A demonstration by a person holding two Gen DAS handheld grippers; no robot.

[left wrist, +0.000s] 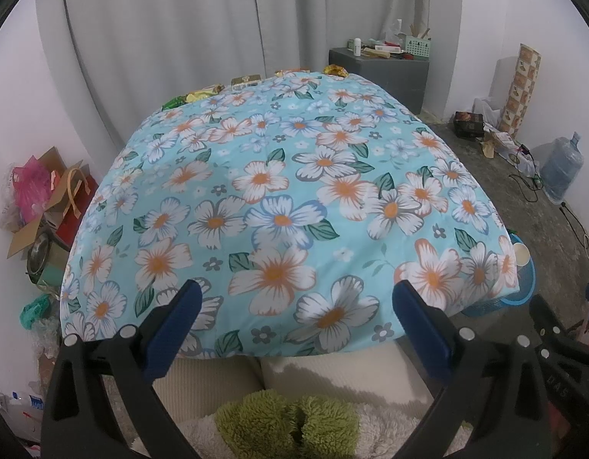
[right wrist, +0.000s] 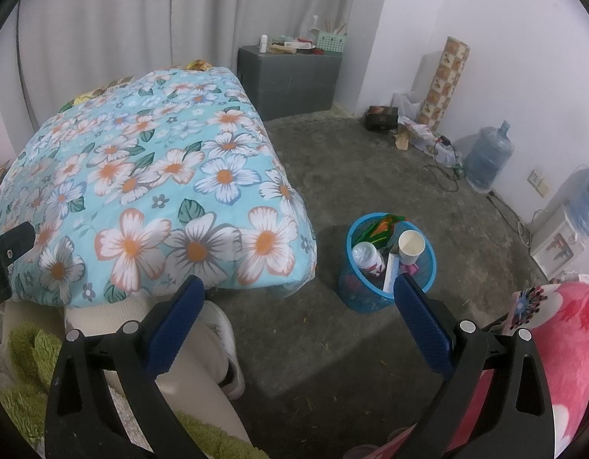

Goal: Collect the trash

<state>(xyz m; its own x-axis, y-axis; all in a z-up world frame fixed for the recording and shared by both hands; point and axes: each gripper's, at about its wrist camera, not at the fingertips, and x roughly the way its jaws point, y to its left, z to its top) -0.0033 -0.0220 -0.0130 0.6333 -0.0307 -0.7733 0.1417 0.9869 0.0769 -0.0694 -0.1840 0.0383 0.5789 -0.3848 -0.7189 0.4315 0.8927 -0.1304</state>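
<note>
A table under a blue floral cloth (left wrist: 279,199) fills the left wrist view. Along its far edge lie several wrappers: a green one (left wrist: 172,102), yellow ones (left wrist: 202,93), a small box (left wrist: 245,80) and a gold wrapper (left wrist: 334,70). My left gripper (left wrist: 300,298) stands open above the near edge with nothing between its fingers. In the right wrist view a blue mesh bin (right wrist: 386,264) stands on the floor right of the table, holding a paper cup (right wrist: 411,246), a bottle (right wrist: 367,256) and other trash. My right gripper (right wrist: 300,294) is open and empty near the bin.
A grey cabinet (right wrist: 290,76) with clutter stands by the back wall. A water jug (right wrist: 487,157), cables and boxes lie along the right wall. Bags and cardboard (left wrist: 45,206) are piled left of the table. A person's legs and shoe (right wrist: 221,340) are below; a pink cushion (right wrist: 566,344) is at right.
</note>
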